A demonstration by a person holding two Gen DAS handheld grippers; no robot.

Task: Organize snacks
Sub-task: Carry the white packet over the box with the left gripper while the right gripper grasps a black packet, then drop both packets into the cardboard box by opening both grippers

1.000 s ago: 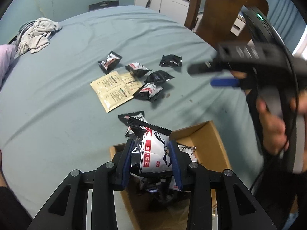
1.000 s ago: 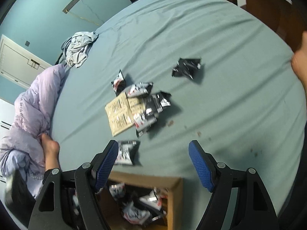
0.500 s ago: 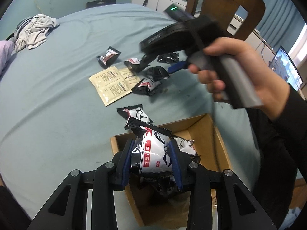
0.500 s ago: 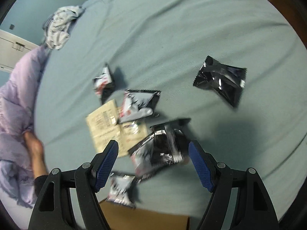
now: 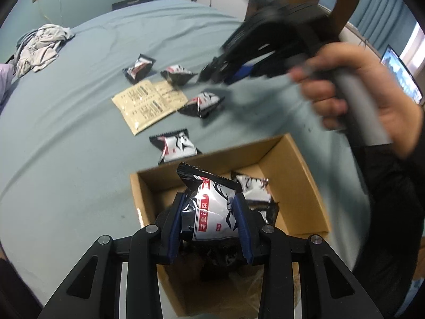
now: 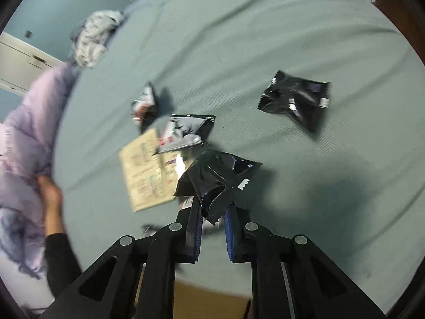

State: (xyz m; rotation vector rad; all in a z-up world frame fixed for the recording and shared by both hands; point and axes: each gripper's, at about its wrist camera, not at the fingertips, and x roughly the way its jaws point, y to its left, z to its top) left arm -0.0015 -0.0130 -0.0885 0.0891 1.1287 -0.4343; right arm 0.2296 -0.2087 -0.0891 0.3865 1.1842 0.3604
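Note:
My left gripper (image 5: 209, 204) is shut on a black-and-white snack packet (image 5: 209, 212) and holds it upright over the open cardboard box (image 5: 292, 164), where more packets lie. My right gripper (image 6: 213, 210) is low over the blue-green bedsheet. Its jaws are closing on the lower corner of a black snack packet (image 6: 215, 178), and the pads press it. In the left wrist view the right gripper (image 5: 212, 74) is blurred, held by a hand (image 5: 345, 93). Loose packets (image 5: 175, 146) (image 5: 202, 102) (image 6: 183, 133) (image 6: 297, 101) and beige sachets (image 5: 148, 103) lie on the sheet.
A heap of grey clothes (image 5: 39, 47) lies at the far left of the bed. A lilac duvet (image 6: 24, 133) with a person's hand (image 6: 50, 194) on it runs along the left side. A wooden chair (image 5: 342, 0) and a screen (image 5: 401, 74) stand beyond the right edge.
The right gripper came down toward the cluster of packets, and its jaws went from wide open to shut on the black packet. The left gripper stayed over the box with its packet.

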